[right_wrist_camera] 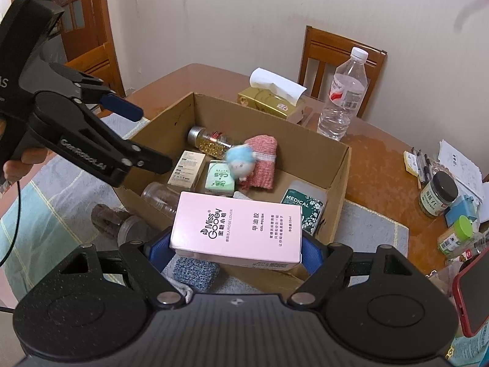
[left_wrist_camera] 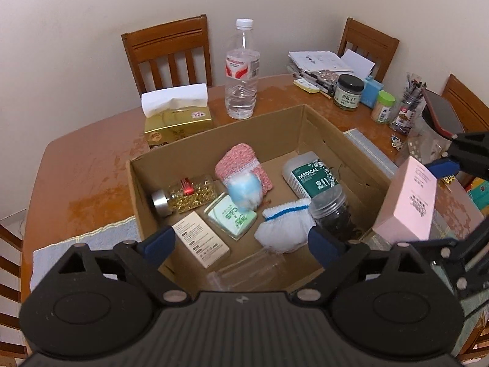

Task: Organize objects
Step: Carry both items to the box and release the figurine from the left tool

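Your right gripper [right_wrist_camera: 235, 249] is clamped on the pink box [right_wrist_camera: 237, 229], just over the near rim of the cardboard box [right_wrist_camera: 337, 165]. Left gripper [left_wrist_camera: 241, 240] is spread, empty, above it. Risk: the blue plush [left_wrist_camera: 244, 192] looks mid-drop inside; releasing the pink box here could tip it outside. Only the right view shows the grey-blue pouch [right_wrist_camera: 195, 270] outside the near wall.

Blue plush toy [left_wrist_camera: 245, 193] motion-blurred, phone [right_wrist_camera: 472, 293] cut off
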Available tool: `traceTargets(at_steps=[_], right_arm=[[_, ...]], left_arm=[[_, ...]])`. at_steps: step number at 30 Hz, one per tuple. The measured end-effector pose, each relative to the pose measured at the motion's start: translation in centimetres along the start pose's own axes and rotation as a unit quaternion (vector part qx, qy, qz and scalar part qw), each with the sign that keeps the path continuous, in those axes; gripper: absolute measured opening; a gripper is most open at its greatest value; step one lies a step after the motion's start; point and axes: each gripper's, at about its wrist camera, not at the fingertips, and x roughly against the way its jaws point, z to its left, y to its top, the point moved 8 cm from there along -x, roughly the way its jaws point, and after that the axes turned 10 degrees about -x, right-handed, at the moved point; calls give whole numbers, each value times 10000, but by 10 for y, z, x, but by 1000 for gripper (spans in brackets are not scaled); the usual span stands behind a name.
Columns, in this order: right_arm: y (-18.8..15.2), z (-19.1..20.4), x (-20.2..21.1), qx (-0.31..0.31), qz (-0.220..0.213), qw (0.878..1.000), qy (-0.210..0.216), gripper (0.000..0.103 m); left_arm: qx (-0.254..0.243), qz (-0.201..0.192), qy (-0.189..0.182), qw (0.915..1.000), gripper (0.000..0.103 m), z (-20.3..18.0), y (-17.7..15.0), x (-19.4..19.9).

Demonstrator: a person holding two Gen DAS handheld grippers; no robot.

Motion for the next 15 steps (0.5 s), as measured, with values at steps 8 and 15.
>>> traceTargets(at_steps=[8,15], right_arm=[[11,9,-6,122,5,9999,34,86],[25,20,-18,220,27,9997,88,86]], left_arm=[[87,-100,220,9997,101,3,-15,18],[321,-23,371,9988,101,11,-38,26]])
